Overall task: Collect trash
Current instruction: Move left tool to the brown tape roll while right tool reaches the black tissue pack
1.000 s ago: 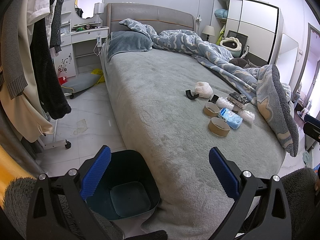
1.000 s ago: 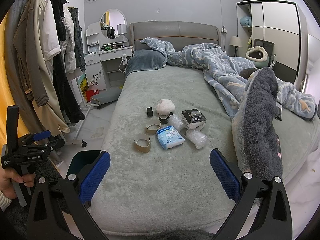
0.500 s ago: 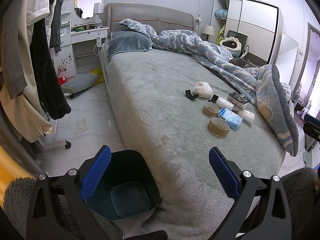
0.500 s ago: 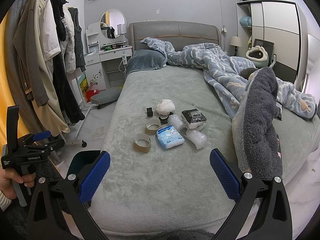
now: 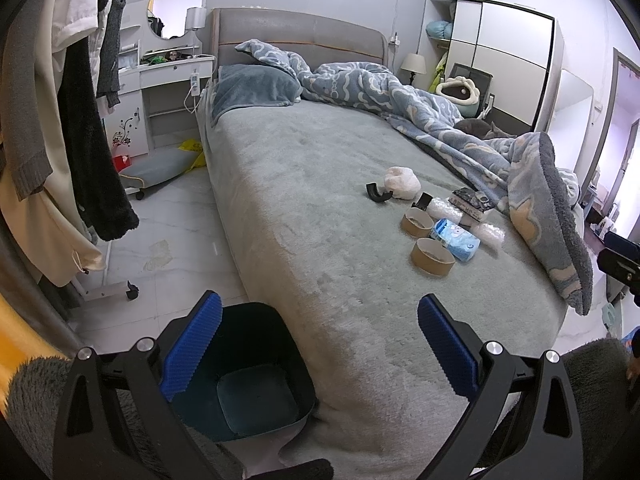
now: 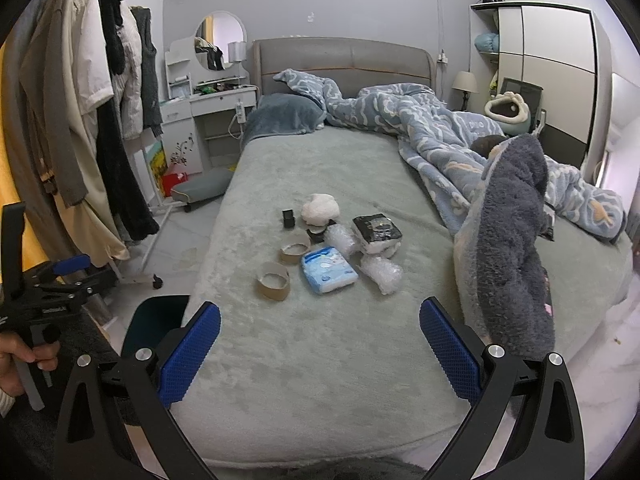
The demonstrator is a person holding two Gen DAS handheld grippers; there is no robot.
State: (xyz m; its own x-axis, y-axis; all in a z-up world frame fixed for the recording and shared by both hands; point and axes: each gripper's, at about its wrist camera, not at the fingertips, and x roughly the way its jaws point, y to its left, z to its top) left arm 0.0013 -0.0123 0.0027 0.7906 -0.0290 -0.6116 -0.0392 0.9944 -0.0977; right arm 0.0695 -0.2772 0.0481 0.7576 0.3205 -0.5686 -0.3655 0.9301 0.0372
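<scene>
On bed: two cardboard tape rings [image 6: 273, 281] [image 6: 295, 249], two bubble-wrap wads [image 6: 380, 273] [image 6: 341, 239], one blue tissue pack [image 6: 329, 269], one white crumpled wad [image 6: 320, 209], two small black pieces [image 6: 288, 218] [image 6: 318, 233], one black-white packet [image 6: 377, 234]. On floor: one dark bin [image 5: 256, 372].

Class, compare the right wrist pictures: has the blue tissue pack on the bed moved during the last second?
No. The blue tissue pack lies in the same spot, just right of the two cardboard rings and beside the bubble wrap.

Both tongs are gaping wide with nothing in them: left tongs [image 5: 318, 344], right tongs [image 6: 320, 346]. A hand [image 6: 16, 364] grips the left handle.
</scene>
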